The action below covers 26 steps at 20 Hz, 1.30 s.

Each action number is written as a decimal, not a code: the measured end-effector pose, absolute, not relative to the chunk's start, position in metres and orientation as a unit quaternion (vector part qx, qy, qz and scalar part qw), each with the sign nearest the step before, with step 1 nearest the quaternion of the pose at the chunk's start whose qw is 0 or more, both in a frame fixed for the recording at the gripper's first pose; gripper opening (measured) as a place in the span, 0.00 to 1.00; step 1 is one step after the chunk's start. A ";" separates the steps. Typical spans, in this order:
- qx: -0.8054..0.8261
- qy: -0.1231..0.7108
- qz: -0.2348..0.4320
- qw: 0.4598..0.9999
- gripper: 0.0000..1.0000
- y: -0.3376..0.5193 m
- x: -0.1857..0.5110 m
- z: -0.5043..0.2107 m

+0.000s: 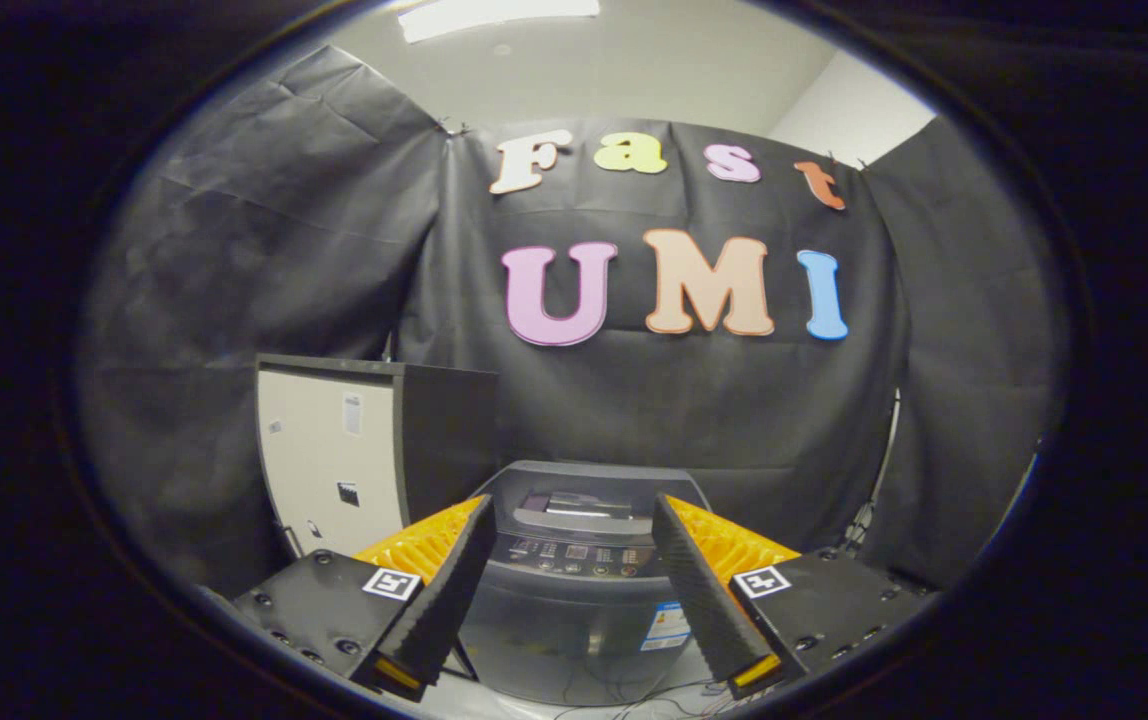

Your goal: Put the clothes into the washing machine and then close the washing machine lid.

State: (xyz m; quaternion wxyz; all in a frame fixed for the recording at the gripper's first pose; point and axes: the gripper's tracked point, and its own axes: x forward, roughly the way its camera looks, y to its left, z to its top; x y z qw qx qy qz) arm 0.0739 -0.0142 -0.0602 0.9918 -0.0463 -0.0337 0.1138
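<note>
One washer (574, 590) stands beyond the fingers (574, 600), framed between them, its lid (574, 500) seemingly down. Fingers spread apart, holding nothing. This fits clothes already inside or yet to load; the drum's contents are hidden.

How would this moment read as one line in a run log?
hand-held gripper: open, holding nothing | washing machine: beyond fingers, seen between them | clothes: unseen | panel: beside machine

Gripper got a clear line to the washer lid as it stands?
Probably yes. The gripper is open with nothing held, and the washing machine sits framed between its fingers, some way beyond them. Nothing shows between the fingers and the lid. The cabinet stands off beside it.
</note>
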 end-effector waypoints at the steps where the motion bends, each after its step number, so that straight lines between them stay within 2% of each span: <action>1: -0.043 -0.039 0.115 0.992 0.98 -0.016 0.075 -0.061; 8: -0.026 -0.019 0.125 0.992 0.98 -0.028 0.075 -0.070; 17: 0.031 -0.031 0.092 0.995 0.98 -0.068 0.076 -0.043; 26: 0.028 -0.044 0.099 0.994 0.98 -0.059 0.070 -0.032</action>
